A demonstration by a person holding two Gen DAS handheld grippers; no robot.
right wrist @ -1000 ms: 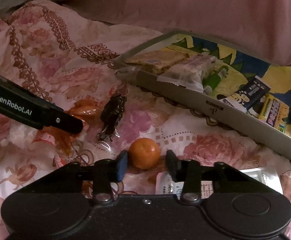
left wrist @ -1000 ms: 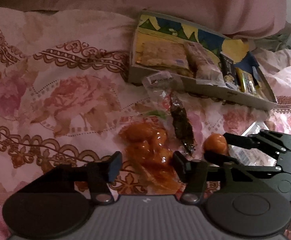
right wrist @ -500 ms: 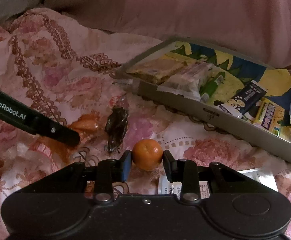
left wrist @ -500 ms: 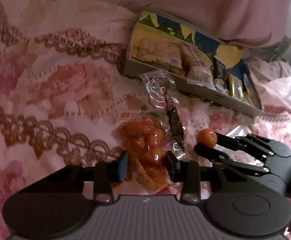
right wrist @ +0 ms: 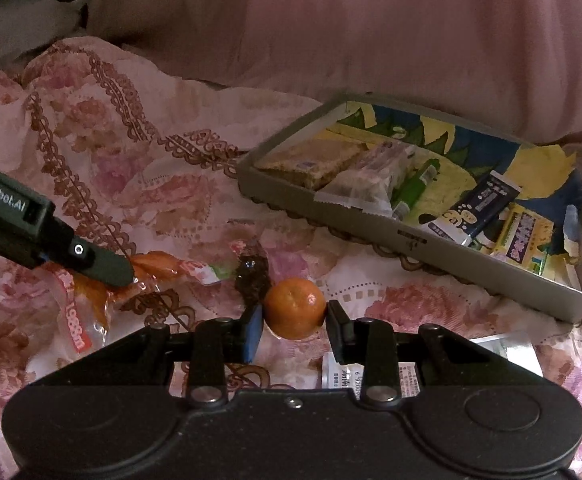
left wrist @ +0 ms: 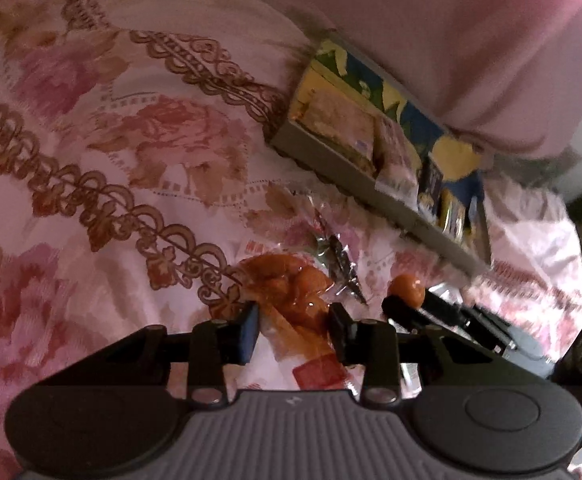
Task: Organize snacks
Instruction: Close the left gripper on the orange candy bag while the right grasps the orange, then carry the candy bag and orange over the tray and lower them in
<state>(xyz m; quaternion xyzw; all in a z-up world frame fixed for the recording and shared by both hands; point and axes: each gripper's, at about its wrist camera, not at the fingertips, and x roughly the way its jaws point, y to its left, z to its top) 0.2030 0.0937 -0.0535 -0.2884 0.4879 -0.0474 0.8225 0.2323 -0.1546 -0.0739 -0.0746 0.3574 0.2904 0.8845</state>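
2 snacks are pinched at once, 1 in each gripper, on a flowered bedspread (left wrist: pixel 103 128).

A small orange (right wrist: pixel 295 307) is clamped between the 2 fingers of the right gripper (right wrist: pixel 294 326), both pads pressed against its sides, and is seen raised a little above the cloth. The left gripper (left wrist: pixel 293 330), its jaws having just been closing, is pressed onto a clear packet of orange-red snacks (left wrist: pixel 291 300), which bulges out ahead of its fingertips. A dark wrapped snack (right wrist: pixel 253 276) is found just ahead, between the 2 grippers. The open grey snack box (right wrist: pixel 375 226), partly filled with packets, is seen further ahead and to the right.
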